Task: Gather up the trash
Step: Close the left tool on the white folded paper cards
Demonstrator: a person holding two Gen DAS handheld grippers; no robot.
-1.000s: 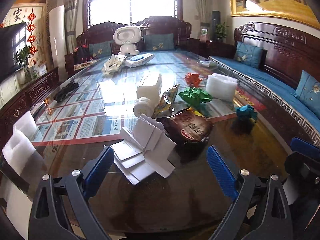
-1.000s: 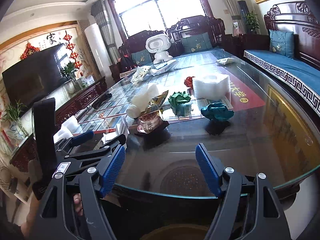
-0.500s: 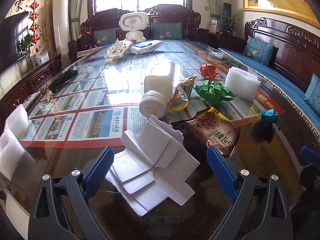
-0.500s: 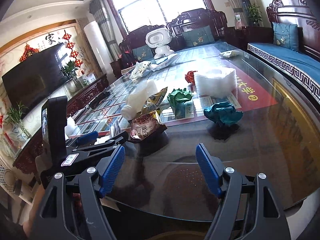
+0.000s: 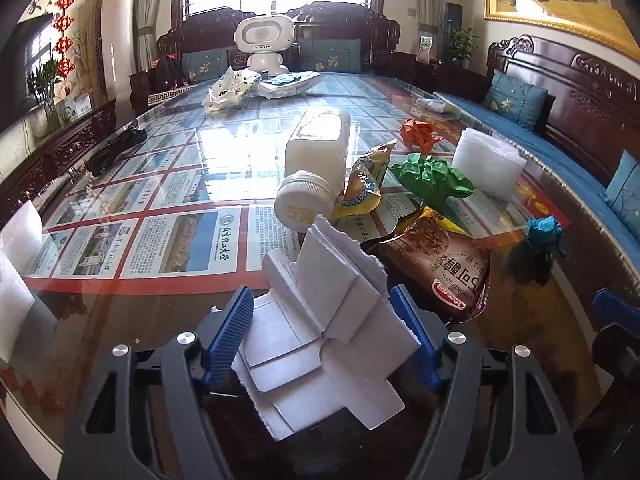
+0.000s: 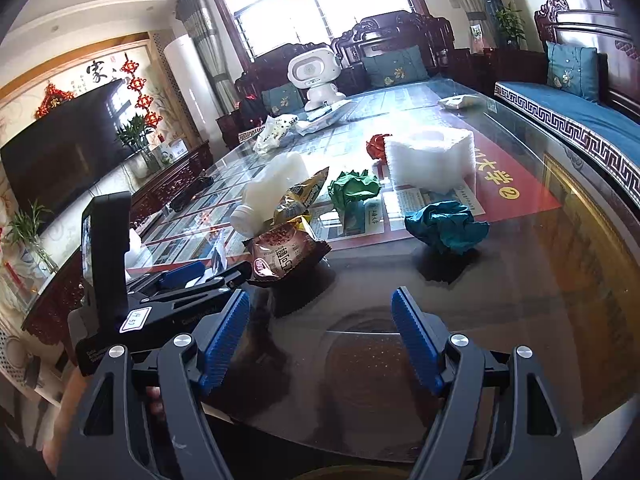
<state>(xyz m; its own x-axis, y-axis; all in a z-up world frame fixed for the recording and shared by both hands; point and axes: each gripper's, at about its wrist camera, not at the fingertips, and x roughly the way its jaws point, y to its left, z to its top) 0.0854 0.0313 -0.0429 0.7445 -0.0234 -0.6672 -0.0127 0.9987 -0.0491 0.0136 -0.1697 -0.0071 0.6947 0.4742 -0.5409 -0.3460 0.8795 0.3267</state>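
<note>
- Closing our left tool (image 5: 326,332) around the flattened white carton (image 5: 320,320) on the glass tabletop (image 5: 120,320); the blue pads look to touch its edges.
- Beyond it we see a white bottle (image 5: 316,164), snack bags and crumpled paper.
- We hold our right tool (image 6: 320,340) apart, with nothing between its pads.

The left gripper (image 5: 322,334) has moved in over the glass table (image 5: 120,320), and its blue jaws have just been closing around the flattened white cardboard carton (image 5: 324,332), which now sits between them; the right pad meets the carton's edge, while contact on the left cannot be made out. The carton, once ahead of the fingers, now fills the foreground.
</note>
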